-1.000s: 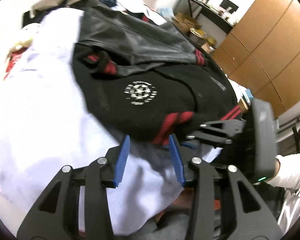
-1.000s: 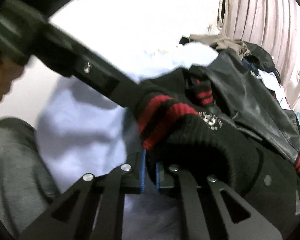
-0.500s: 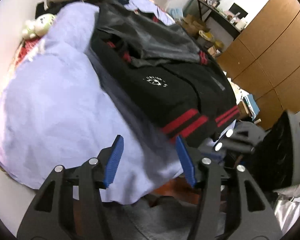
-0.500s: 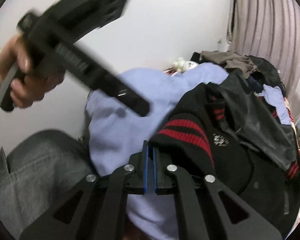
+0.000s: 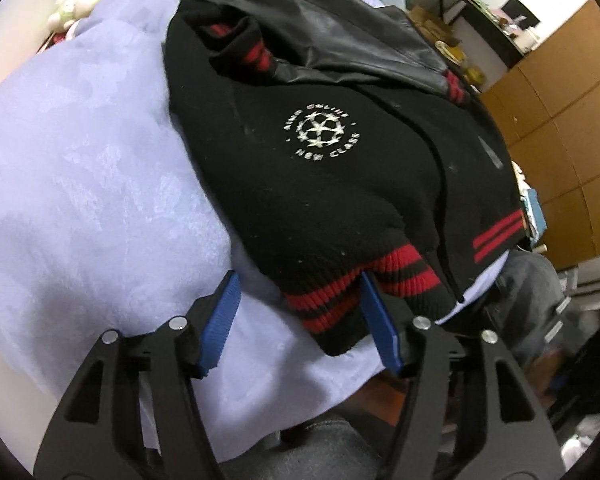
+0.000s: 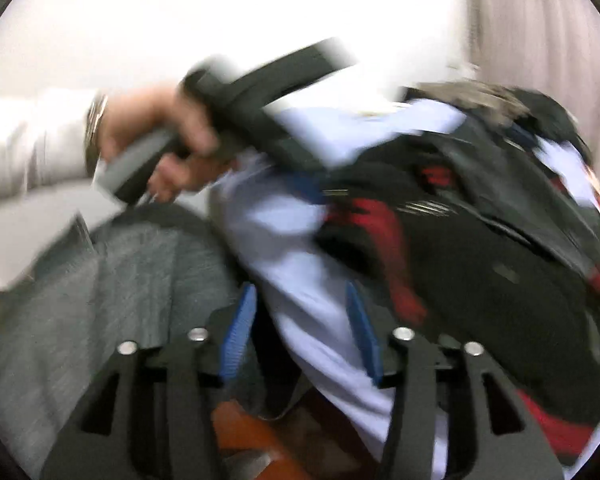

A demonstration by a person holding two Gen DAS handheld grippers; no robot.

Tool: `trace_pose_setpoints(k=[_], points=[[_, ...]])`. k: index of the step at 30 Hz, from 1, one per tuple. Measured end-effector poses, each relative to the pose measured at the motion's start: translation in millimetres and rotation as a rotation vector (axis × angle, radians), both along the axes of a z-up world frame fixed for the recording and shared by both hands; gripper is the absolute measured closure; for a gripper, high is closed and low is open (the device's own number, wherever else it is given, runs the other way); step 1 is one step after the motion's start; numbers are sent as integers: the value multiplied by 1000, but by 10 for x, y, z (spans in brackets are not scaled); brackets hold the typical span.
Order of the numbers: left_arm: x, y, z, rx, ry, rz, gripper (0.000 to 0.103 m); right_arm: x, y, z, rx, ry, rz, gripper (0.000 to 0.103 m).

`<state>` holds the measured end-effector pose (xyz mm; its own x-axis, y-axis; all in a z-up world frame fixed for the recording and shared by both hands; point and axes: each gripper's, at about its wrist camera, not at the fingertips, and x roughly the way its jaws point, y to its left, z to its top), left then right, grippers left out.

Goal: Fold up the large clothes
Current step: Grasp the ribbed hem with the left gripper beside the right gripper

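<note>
A black varsity jacket (image 5: 324,184) with leather sleeves, red stripes and a white round logo lies on a pale lavender bedspread (image 5: 80,184). My left gripper (image 5: 300,312) is open, its blue pads on either side of the jacket's red-striped hem corner (image 5: 328,300), which rests on the bedspread near the edge. In the blurred right wrist view, my right gripper (image 6: 300,328) is open and empty just off the bed's edge, with the jacket (image 6: 480,272) to its right. The hand-held left gripper (image 6: 260,112) crosses that view above it.
A plush toy (image 5: 80,0) lies at the bed's far left. Other clothes (image 6: 480,96) are piled at the far end. Wooden cabinets (image 5: 560,100) and a cluttered desk (image 5: 480,4) stand to the right. My grey-trousered legs (image 6: 112,288) are by the bed.
My right gripper has opened and let go of the striped hem, and has drawn back off the bed. My left gripper has moved in over the hem corner, jaws wide.
</note>
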<state>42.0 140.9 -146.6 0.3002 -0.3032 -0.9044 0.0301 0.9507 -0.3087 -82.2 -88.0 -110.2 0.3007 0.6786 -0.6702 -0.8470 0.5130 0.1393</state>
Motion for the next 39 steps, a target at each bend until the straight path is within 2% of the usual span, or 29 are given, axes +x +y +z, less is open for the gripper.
trace_pose_setpoints(k=[3,5,8,12,14,16,18,22,26,28,30,33,36,39], points=[[-57,-11,-1,-18,-16,21,42,384,-788,75,9,58,-194,46],[-81,-15,19,-43,-47,37,42,691,-1376,40,1,82,-340,46],[-86,0,70,-92,-96,85,42,1049,-2045,-45,42,173,-505,46],[-48,-29,102,-137,-133,134,42,1413,-2590,-273,119,291,-644,46],[-12,-39,85,-168,-135,155,42,1483,-2736,-428,183,369,-675,45],[21,-28,96,-210,-146,171,42,1600,-2781,-595,241,455,-685,45],[13,23,147,-260,-161,184,42,1659,-2732,-692,224,486,-696,45],[-20,159,113,-329,-135,216,39,1775,-2560,-828,176,519,-693,45],[34,224,39,-349,-104,237,39,1823,-2427,-929,149,517,-681,45],[101,164,44,-328,-100,226,36,1797,-2335,-900,154,488,-642,37],[195,67,32,-281,-92,210,33,1754,-2293,-848,208,482,-584,32],[287,-45,-6,-233,-83,191,29,1750,-2296,-810,241,473,-572,32],[353,-146,-41,-179,-74,180,27,1823,-2310,-946,176,502,-646,32],[369,-219,-61,-118,-73,187,27,1873,-2275,-967,194,527,-641,33]])
